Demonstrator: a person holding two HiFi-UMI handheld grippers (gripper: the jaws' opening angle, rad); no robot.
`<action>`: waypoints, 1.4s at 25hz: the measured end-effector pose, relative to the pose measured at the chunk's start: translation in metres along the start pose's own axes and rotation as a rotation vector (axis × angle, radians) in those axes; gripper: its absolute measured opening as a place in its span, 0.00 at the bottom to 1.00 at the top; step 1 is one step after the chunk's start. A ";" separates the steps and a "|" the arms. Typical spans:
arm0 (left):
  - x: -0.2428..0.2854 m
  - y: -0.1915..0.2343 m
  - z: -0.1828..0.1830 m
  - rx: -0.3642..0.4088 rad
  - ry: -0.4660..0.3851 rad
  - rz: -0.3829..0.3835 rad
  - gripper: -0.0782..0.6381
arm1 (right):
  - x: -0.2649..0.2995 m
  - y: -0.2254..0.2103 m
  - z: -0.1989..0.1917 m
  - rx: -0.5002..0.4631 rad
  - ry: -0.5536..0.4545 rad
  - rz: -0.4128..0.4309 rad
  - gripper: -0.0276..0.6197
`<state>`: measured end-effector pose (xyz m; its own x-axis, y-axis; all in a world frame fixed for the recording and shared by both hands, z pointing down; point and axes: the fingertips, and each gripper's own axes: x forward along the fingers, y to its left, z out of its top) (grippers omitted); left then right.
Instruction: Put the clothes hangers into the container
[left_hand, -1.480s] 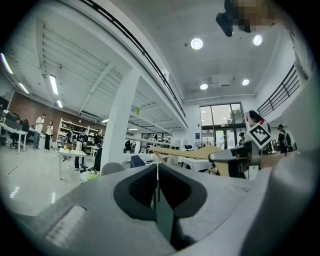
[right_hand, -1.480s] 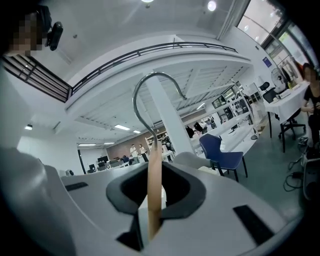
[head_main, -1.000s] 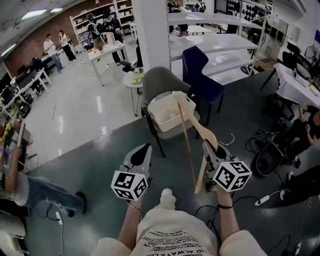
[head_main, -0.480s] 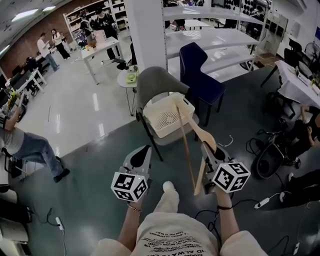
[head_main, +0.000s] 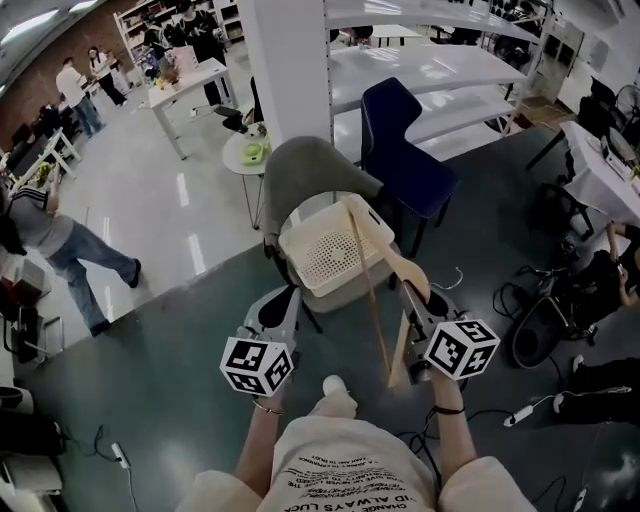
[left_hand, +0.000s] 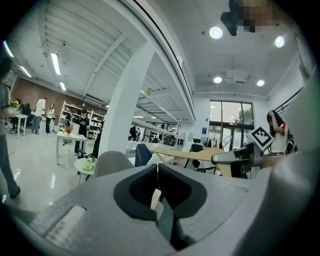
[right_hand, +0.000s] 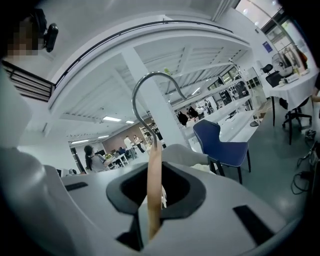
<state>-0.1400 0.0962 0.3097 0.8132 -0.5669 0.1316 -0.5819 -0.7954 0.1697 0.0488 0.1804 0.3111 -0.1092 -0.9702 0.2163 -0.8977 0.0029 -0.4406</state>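
We stand facing a grey chair (head_main: 310, 165) whose seat carries the cream perforated container (head_main: 320, 255). The container's near corner juts past the seat edge toward us. A blue chair (head_main: 400, 140) stands just beside the grey one on its right, and a white pillar (head_main: 285, 60) rises close behind both. The floor (head_main: 170, 340) to our left lies open, with a person (head_main: 60, 240) walking well off. To our right, cables (head_main: 520, 412) and dark equipment (head_main: 550, 310) crowd the floor.

Our right gripper (head_main: 412, 292) is clenched on the wooden clothes hanger (head_main: 372, 300). In the right gripper view the wooden strip (right_hand: 152, 200) stands upright between the jaws, and its metal hook (right_hand: 145, 85) curls above them. From above, the hanger's long bar runs away from us, and its far end reaches over the container's right rim.

Our left gripper (head_main: 283, 297) hovers near the container's near corner. Its jaws are pressed together with nothing between them (left_hand: 158, 169).
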 end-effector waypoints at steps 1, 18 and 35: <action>0.009 0.008 0.001 -0.005 0.004 0.002 0.15 | 0.010 -0.004 0.002 0.002 0.007 -0.001 0.13; 0.075 0.078 -0.007 -0.052 0.040 0.044 0.15 | 0.116 -0.042 0.020 -0.017 0.088 0.030 0.13; 0.184 0.133 -0.051 -0.206 0.168 0.200 0.15 | 0.251 -0.111 0.022 -0.032 0.358 0.242 0.13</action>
<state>-0.0685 -0.1026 0.4065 0.6798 -0.6507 0.3383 -0.7334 -0.6019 0.3160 0.1304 -0.0687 0.3952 -0.4540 -0.7957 0.4009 -0.8403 0.2327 -0.4897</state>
